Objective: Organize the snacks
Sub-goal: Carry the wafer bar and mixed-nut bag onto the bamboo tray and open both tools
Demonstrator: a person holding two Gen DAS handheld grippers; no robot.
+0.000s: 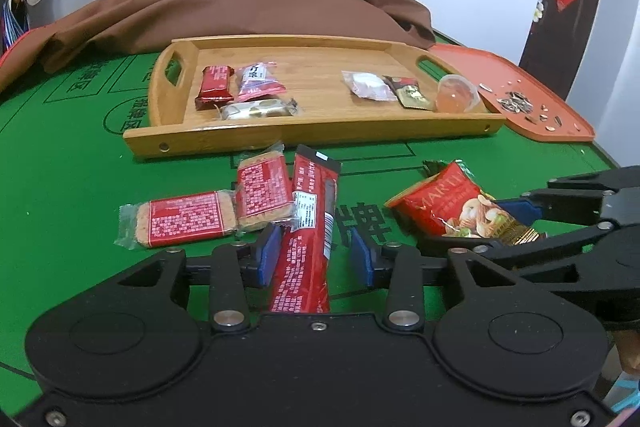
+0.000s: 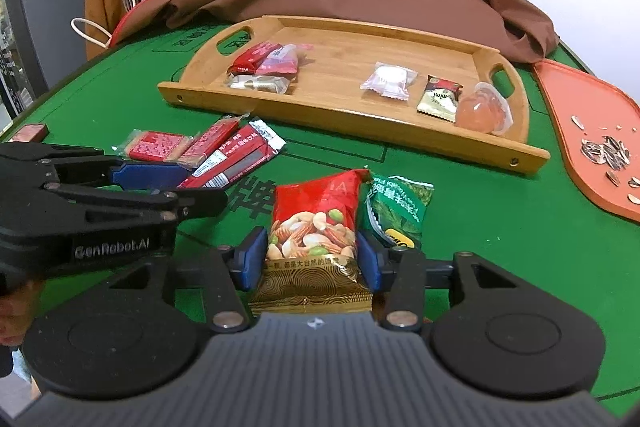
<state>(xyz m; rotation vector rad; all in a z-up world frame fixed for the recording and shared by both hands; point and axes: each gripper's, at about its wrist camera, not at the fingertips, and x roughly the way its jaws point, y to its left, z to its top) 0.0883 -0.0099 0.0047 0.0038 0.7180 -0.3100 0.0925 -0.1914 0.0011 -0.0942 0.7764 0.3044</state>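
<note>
The long red bar [image 1: 306, 223] lies on the green table [image 1: 80, 187] in front of the wooden tray [image 1: 304, 135], its near end between the jaws of the left gripper [image 1: 316, 257]. The left pad sits against the wrapper, but green table shows between the bar and the right pad, so this gripper reads as open around the bar, not yet pinching it. Just left of the bar lie two flat biscuit packs [image 1: 224, 207], one leaning against it.

To the right, the nut bag [image 2: 314, 227] lies between the jaws of the right gripper [image 2: 312, 259]. Both blue pads look pressed to its sides, though the bag's bulge hides the contact line, so the grip is likely rather than certain. A green packet [image 2: 396, 211] touches the bag's right edge.

The tray already holds small sweets at its left and right ends, with bare wood in the middle.

Risks: the bar is gripped near one end, so it may swing or slip out when lifted. The puffy bag could squirt free under pressure. The leaning biscuit pack and green packet may get dragged along.
</note>
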